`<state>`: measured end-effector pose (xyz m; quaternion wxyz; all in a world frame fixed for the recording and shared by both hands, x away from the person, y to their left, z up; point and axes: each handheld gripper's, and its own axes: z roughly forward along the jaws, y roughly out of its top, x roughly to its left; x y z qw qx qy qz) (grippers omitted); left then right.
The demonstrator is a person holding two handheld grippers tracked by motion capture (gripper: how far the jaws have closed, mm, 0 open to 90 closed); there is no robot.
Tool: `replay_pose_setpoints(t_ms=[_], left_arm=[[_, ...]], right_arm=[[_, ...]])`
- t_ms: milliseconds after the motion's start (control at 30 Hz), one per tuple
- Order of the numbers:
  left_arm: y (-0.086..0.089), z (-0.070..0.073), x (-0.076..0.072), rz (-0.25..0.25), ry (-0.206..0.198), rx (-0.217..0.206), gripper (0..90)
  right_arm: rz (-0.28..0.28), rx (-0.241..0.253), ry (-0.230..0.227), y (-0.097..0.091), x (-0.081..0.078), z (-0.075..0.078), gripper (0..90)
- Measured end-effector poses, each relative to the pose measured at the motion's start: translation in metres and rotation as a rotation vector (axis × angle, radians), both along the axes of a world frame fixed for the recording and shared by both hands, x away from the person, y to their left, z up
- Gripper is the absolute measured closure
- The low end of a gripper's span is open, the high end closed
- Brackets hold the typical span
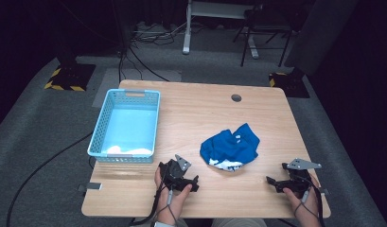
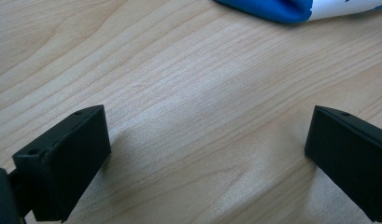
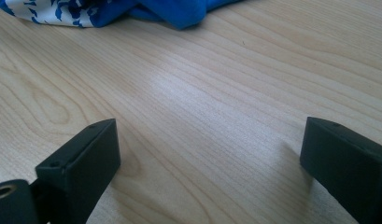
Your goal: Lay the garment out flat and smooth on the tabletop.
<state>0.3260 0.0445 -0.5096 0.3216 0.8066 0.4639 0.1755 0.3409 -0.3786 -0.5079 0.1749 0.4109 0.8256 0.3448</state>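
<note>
cloth: crumpled blue cloth (image 1: 230, 149) with a white printed patch on its near side, lying bunched on the table (image 1: 191, 118); taking it as the landmark.
cloth edge, left gripper view: blue fold and white strip (image 2: 300, 10) showing at the top, well ahead of the jaws.
cloth edge, right gripper view: blue folds and printed white part (image 3: 109, 9) lying across the top, ahead of the jaws and apart from them.
left gripper: left gripper (image 1: 181, 177) sitting low over the table, just near-left of the cloth, not touching it.
left claw: jaws standing wide apart, nothing between them, bare wood showing in the gap.
right gripper: right gripper (image 1: 288, 182) sitting near-right of the cloth, farther from it than the left one, pointing toward it.
right claw: jaws spread wide too, nothing gripped, wood grain showing between them.
hands: each gripper being held by a hand coming in from the near edge of the table.
basket: light blue basket (image 1: 100, 137) standing left of the cloth, well apart from it; something white lying at its near end, can't tell what.
table hole: round cable hole (image 1: 236, 98) sitting beyond the cloth, toward the far edge.
</note>
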Motion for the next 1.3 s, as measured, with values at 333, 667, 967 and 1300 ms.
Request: replay_pose_setpoints(t_ms=[333, 667, 967, 1300], left_arm=[[-0.001, 0.000, 0.000, 0.002, 0.002, 0.002, 0.1], [0.001, 0.002, -0.001, 0.040, -0.008, -0.100, 3.3], [0.001, 0.015, -0.001, 0.026, -0.026, -0.064, 4.5], [-0.004, 0.038, 0.005, 0.004, -0.067, -0.057, 4.5]], right_arm=[[-0.001, 0.001, 0.000, 0.000, 0.000, 0.000, 5.4], [-0.026, -0.006, 0.004, 0.001, 0.001, 0.000, 2.7], [-0.028, -0.006, 0.005, 0.001, 0.001, 0.000, 2.6], [-0.004, -0.007, 0.013, 0.001, 0.002, 0.000, 0.4]])
